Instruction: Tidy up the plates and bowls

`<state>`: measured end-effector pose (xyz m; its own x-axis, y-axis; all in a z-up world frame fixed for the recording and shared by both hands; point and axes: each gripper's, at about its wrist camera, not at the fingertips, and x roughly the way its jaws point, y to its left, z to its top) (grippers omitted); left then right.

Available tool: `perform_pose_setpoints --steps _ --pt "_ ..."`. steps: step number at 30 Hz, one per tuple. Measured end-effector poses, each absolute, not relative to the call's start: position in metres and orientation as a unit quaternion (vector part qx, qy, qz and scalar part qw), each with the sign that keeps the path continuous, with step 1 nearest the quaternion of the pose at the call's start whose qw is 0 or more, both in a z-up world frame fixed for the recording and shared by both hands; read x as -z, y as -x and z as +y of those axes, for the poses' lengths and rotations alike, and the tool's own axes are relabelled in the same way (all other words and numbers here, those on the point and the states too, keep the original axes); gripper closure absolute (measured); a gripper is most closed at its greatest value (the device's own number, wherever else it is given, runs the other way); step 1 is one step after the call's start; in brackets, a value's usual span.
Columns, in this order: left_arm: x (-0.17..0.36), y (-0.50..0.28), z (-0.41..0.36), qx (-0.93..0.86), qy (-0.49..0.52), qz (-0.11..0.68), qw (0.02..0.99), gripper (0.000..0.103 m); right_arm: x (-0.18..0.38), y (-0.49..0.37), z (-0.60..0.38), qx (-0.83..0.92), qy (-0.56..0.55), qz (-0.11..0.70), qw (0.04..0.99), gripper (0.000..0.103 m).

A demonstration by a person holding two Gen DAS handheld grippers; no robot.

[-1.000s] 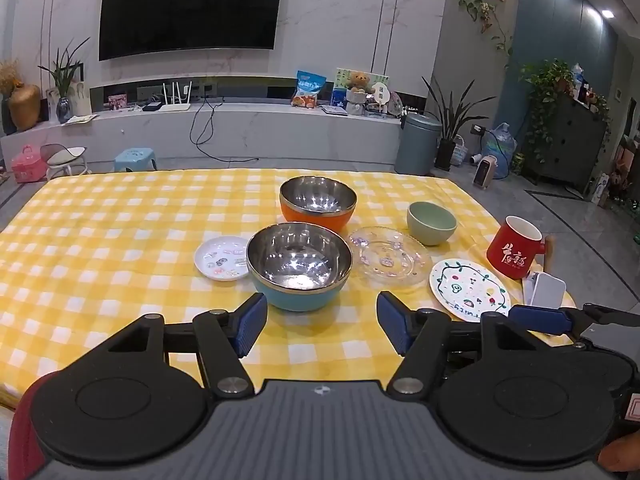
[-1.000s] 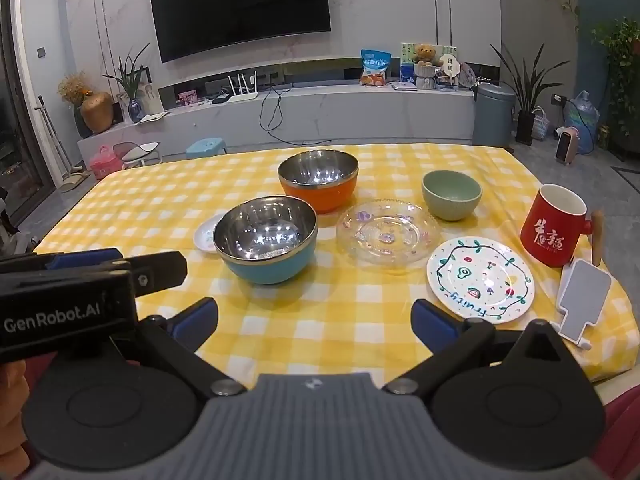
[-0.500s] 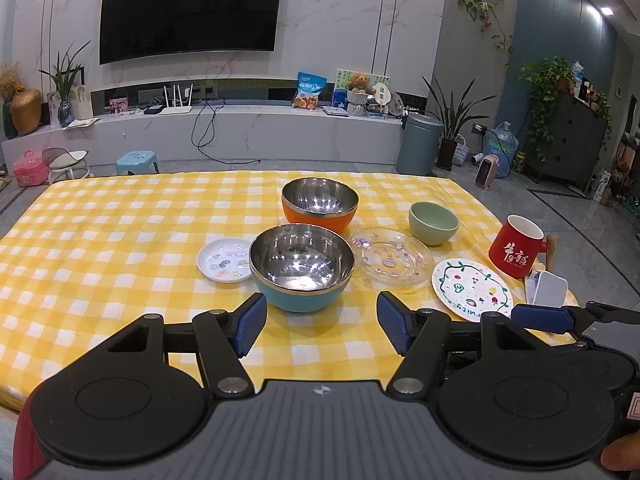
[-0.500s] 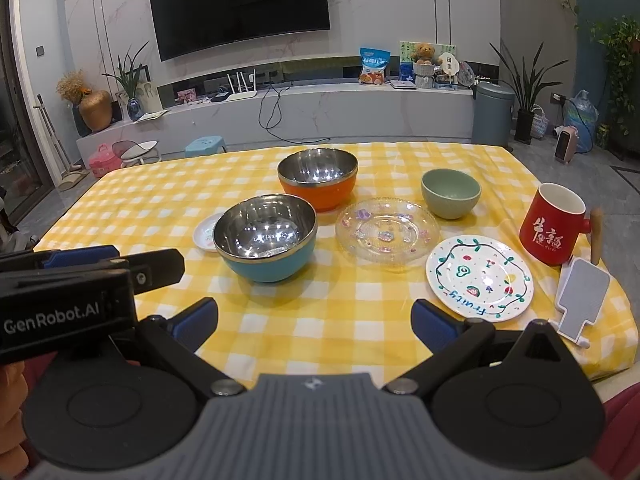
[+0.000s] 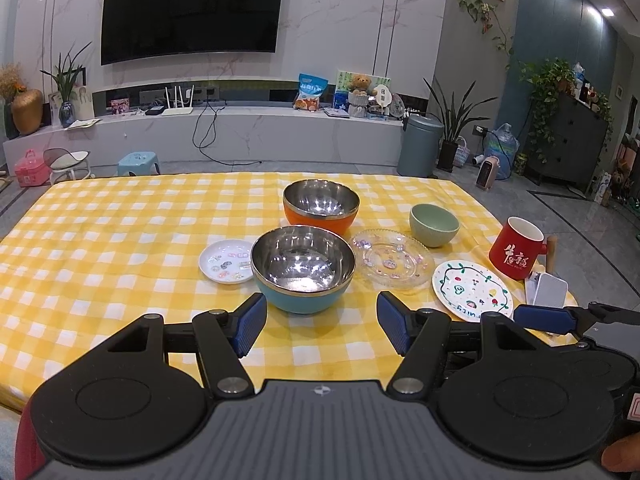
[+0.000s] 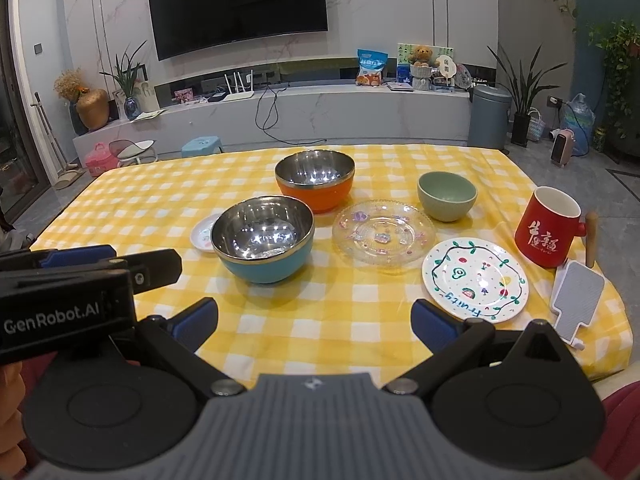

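Both the left gripper point(image 5: 321, 328) and right gripper point(image 6: 314, 320) hover with jaws apart, empty. At twelve o'clock from the left sits the blue steel-lined bowl point(image 5: 303, 269); the orange steel-lined bowl point(image 5: 321, 209) lies beyond, the clear glass plate point(image 5: 392, 259) at one o'clock.

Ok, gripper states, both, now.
Left gripper: open, holding nothing.
Right gripper: open, holding nothing.

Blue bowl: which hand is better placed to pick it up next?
Probably the left. Its open tool sits straight before the blue bowl. The right tool, also open, faces bare cloth between the bowl and the painted plate.
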<state>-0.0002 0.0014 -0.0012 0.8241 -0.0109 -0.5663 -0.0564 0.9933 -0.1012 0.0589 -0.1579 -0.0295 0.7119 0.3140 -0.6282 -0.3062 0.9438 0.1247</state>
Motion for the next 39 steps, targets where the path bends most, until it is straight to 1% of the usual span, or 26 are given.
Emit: perform_pose_setpoints --steps 39 --pt "0.0003 0.0041 -0.0043 -0.023 0.051 0.29 0.955 0.029 0.0275 -0.0578 -0.1571 -0.165 -0.002 0.338 0.926 0.003"
